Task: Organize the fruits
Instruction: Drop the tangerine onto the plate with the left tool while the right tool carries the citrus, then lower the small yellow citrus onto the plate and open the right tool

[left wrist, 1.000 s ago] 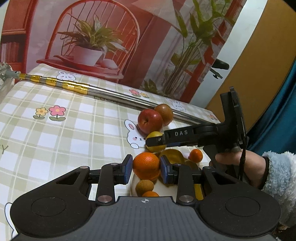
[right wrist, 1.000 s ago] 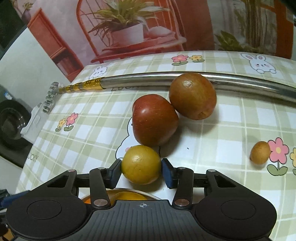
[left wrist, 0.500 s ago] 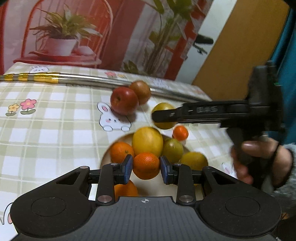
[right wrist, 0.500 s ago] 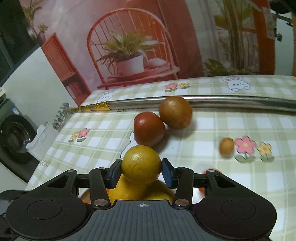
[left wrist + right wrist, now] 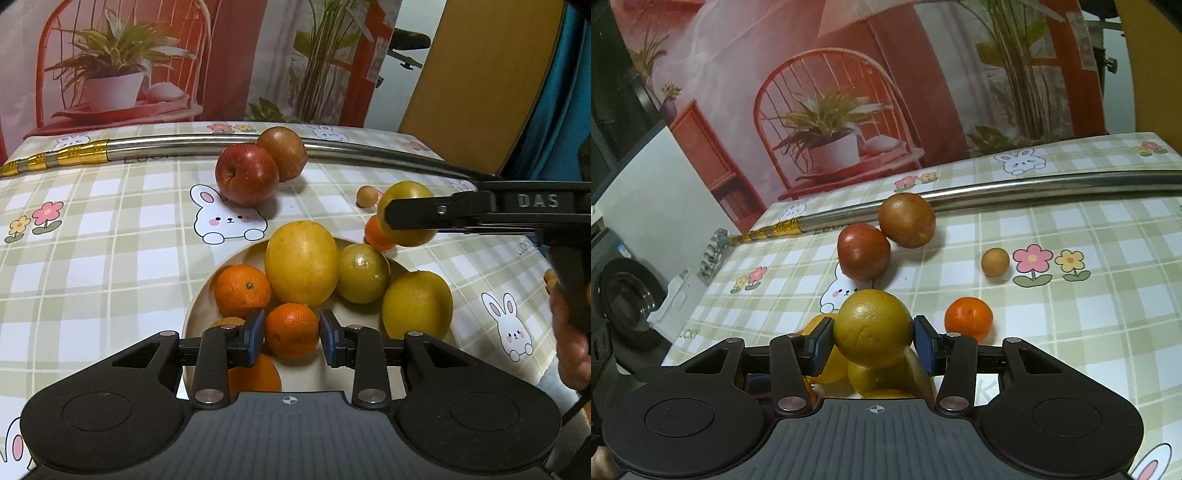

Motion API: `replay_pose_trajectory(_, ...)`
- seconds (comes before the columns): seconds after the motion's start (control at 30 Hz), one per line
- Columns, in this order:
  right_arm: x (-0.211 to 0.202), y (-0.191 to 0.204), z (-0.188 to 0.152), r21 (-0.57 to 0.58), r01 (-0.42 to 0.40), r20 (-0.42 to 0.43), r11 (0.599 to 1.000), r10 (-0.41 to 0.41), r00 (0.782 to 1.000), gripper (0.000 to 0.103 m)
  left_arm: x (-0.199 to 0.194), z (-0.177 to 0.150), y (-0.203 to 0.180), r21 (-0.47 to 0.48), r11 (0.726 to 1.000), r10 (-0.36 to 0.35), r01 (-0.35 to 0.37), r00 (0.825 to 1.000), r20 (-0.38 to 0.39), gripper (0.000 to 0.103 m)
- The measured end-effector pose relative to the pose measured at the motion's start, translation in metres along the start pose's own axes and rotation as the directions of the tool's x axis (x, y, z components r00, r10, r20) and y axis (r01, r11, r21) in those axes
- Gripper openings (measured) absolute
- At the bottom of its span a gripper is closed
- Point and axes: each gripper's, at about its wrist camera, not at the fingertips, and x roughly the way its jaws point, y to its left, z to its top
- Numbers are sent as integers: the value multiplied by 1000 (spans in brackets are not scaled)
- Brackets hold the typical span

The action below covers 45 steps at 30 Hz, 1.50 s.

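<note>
Two grippers each carry fruit above the plate (image 5: pixel 207 291). The left gripper (image 5: pixel 291 334) pinches a small orange (image 5: pixel 291 328) between its blue pads, low over the plate's near side, where several oranges and yellow fruits already lie packed together. The right gripper (image 5: pixel 873 338) squeezes a yellow-green fruit (image 5: pixel 873 328) and hovers over the plate's far edge. Space on the plate looks tight: a round fruit let go onto the heap may roll off across the tablecloth (image 5: pixel 110 240), and the two grippers could knock together. An apple (image 5: pixel 246 173), a brown fruit (image 5: pixel 286 151), a tangerine (image 5: pixel 968 317) and a small tan fruit (image 5: pixel 995 261) wait on the cloth.
</note>
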Motion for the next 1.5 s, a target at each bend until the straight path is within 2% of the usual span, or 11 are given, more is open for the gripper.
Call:
replay_pose_trajectory(0.13,-5,-1,-2,0,0,10,1000,0,1000,43,1,1,-3,3,1000,10,-10,1000,0,35)
replay_pose_trajectory(0.23,-9,0,-5,4,-8,10,1000,8,1000,43,-1,4,-1,2,1000,-11,11,1000,-7,37)
replay_pose_trajectory(0.37,-16,4,-9,6,-26,10,1000,26,1000,43,-23,11,6,-43,998,-39,41,999,36,37)
replay_pose_trajectory(0.57,-26,20,-18,-30,-74,-6,997,74,997,43,-63,7,13,-92,996,14,-5,996,93,37)
replay_pose_trajectory(0.8,-11,59,-35,-158,-111,-136,981,90,987,43,-96,-17,22,-171,984,79,-59,991,112,41)
replay_pose_trajectory(1.07,22,92,-58,-289,-142,-289,947,56,956,43,-107,-28,27,-226,970,124,-90,982,141,41)
replay_pose_trajectory(1.27,31,100,-64,-309,-192,-347,932,78,935,43,-105,-31,37,-287,952,150,-103,978,146,42)
replay_pose_trajectory(1.5,44,108,-63,-318,-219,-372,922,91,924,43,-105,-30,38,-305,947,150,-99,978,147,42)
